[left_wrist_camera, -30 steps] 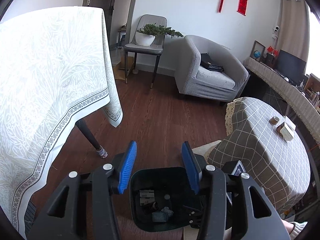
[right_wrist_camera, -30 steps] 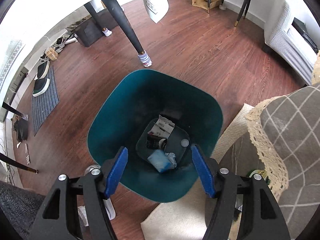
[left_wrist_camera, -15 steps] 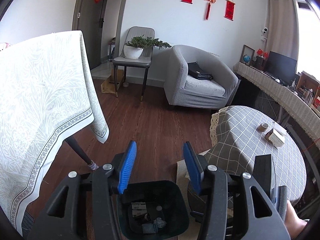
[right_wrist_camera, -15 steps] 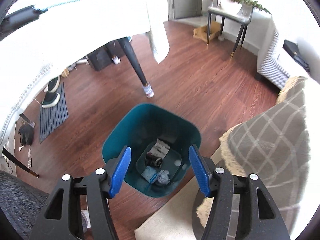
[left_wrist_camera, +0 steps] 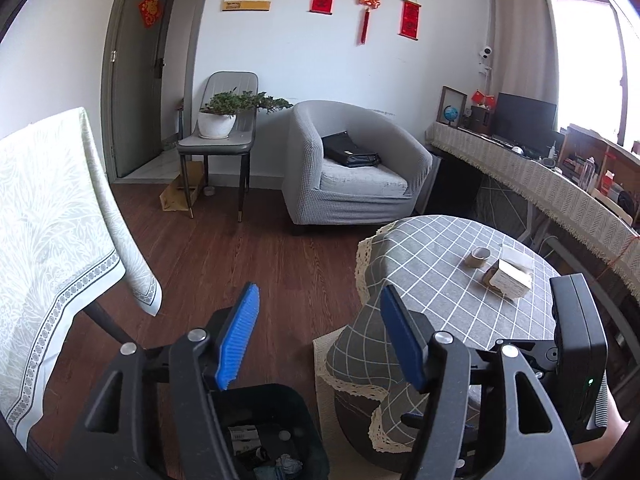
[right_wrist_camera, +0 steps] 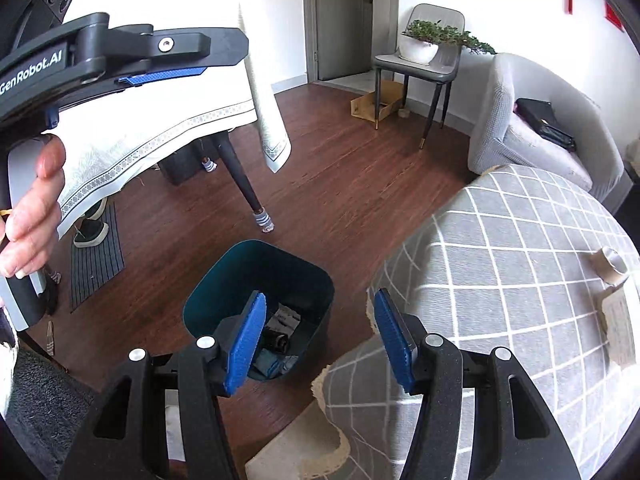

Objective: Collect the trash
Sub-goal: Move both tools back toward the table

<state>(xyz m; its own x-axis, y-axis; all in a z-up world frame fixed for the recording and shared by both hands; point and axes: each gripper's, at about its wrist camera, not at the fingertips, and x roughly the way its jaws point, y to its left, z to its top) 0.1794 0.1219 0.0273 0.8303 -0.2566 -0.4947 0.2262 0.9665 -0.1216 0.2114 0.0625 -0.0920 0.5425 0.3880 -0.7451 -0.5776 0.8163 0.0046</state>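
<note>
Tongs (left_wrist_camera: pixel 318 334) (right_wrist_camera: pixel 320 338) both wide apart, gripping nothing. Next: reach for roll (left_wrist_camera: pixel 479 257) on table (left_wrist_camera: pixel 432 264), pinch squarely, carry over bin (right_wrist_camera: pixel 260 276).

"GenRobot.AI" on left tongs (right_wrist_camera: pixel 160 76)

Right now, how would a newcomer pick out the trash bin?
Start at the round table with the grey checked cloth. On the wood floor at its left edge stands the trash bin. It is the only open-topped teal container there, with scraps in its bottom.
</note>
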